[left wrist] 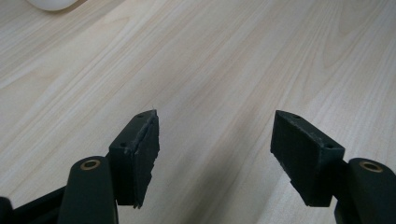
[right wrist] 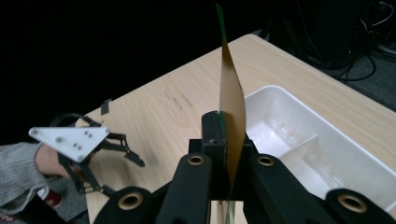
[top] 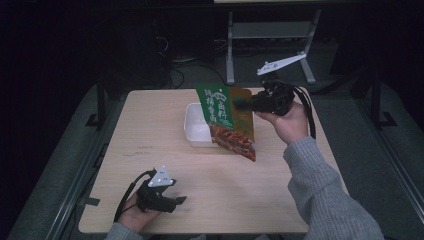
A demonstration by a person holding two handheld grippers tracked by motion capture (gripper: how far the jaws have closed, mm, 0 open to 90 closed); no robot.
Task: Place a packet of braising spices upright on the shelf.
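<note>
1. The table is seen under both grippers. In the left gripper view, only bare light wood is found between and ahead of the jaws.

2. The pouch is held in the air by the right gripper, above the tray and hanging down from the jaws. In the right gripper view it is seen edge-on, as a thin sheet that rises straight out from between the jaws.

3. The tray is seen just beside the right jaws, below and to their right in the right gripper view. It is white, with dividers inside, and it seems to be empty.

4. The right jaws are pressed together on the pouch, at its upper side edge. The pouch is judged to be light and soft. Its film looks glossy, so it can be slippery, and it may bend or swing below the grip. A hold on the flat sealed edge is judged safest, because the filled middle would give way under the pads.

5. The left gripper is rested low near the front of the table, well apart from the pouch. Its jaws are spread wide and nothing is held between them.
</note>
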